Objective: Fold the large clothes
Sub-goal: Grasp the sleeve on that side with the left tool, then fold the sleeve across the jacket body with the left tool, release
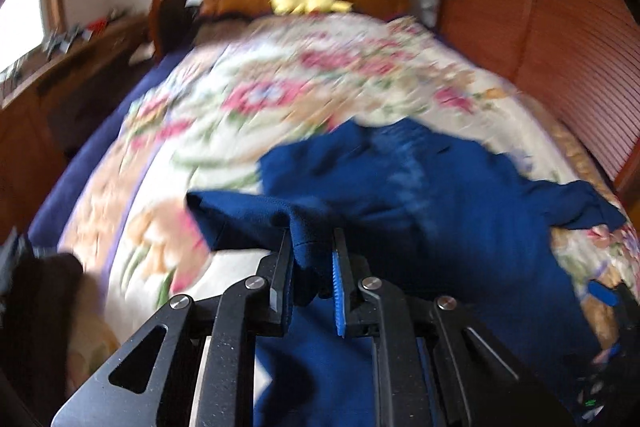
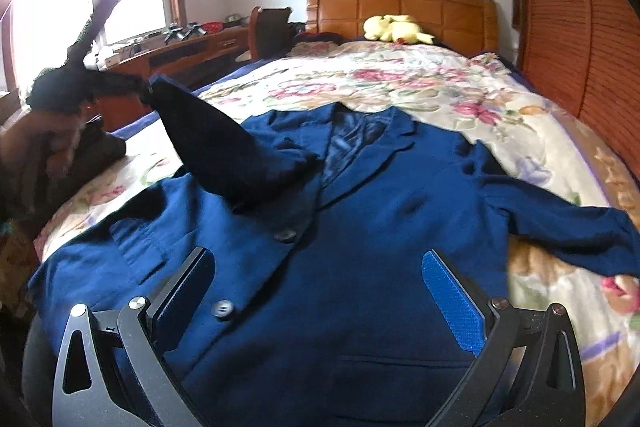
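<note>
A navy blue blazer (image 2: 360, 227) lies front-up on the flowered bedspread (image 2: 400, 83), its collar toward the headboard. My left gripper (image 1: 312, 259) is shut on the end of the blazer's left sleeve (image 1: 248, 219) and holds it lifted above the bed; in the right wrist view that sleeve (image 2: 224, 147) rises up toward the left gripper (image 2: 148, 87). The other sleeve (image 2: 560, 231) lies spread to the right. My right gripper (image 2: 320, 291) is open and empty, hovering over the blazer's lower front by the buttons (image 2: 222, 307).
A yellow plush toy (image 2: 396, 29) sits by the wooden headboard (image 2: 400, 7). A slatted wooden wardrobe (image 2: 580, 27) flanks the bed on the right. A desk (image 2: 180, 55) and chair (image 2: 268, 27) stand left under the window. A dark garment (image 2: 96, 147) lies at the bed's left edge.
</note>
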Demonstrator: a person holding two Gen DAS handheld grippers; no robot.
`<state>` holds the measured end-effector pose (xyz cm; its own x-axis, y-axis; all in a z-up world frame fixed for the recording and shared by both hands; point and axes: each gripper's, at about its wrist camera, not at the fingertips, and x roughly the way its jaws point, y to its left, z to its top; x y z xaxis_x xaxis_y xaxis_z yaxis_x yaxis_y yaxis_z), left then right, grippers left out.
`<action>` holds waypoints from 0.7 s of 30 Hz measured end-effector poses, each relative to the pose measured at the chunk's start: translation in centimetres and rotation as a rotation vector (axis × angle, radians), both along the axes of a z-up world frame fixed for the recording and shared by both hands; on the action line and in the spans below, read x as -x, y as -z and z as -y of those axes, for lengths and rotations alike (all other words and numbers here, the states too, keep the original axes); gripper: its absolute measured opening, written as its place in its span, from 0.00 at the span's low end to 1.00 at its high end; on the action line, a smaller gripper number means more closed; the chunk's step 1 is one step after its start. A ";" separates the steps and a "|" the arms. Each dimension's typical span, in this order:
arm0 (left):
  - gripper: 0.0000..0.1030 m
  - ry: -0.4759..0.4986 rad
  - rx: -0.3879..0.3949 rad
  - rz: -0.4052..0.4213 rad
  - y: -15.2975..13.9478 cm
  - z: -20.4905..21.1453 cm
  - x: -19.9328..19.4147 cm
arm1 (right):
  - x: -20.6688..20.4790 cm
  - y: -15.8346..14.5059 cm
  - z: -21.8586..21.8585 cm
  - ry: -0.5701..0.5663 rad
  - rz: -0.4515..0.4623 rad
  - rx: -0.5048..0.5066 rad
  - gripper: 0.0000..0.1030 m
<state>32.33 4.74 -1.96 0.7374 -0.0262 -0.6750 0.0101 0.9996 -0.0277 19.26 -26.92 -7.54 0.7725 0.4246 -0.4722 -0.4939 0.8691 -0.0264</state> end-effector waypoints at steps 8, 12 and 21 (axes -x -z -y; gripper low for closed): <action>0.16 0.135 -0.019 0.072 -4.7 9.0 2.0 | 0.5 0.1 2.1 0.050 0.009 0.005 1.00; 0.16 0.207 -0.031 0.086 -5.6 12.7 3.3 | 0.6 -0.3 3.6 0.085 0.015 -0.009 1.00; 0.22 0.321 -0.034 0.058 -3.4 16.6 6.0 | 0.8 -1.1 4.3 0.148 0.010 -0.044 1.00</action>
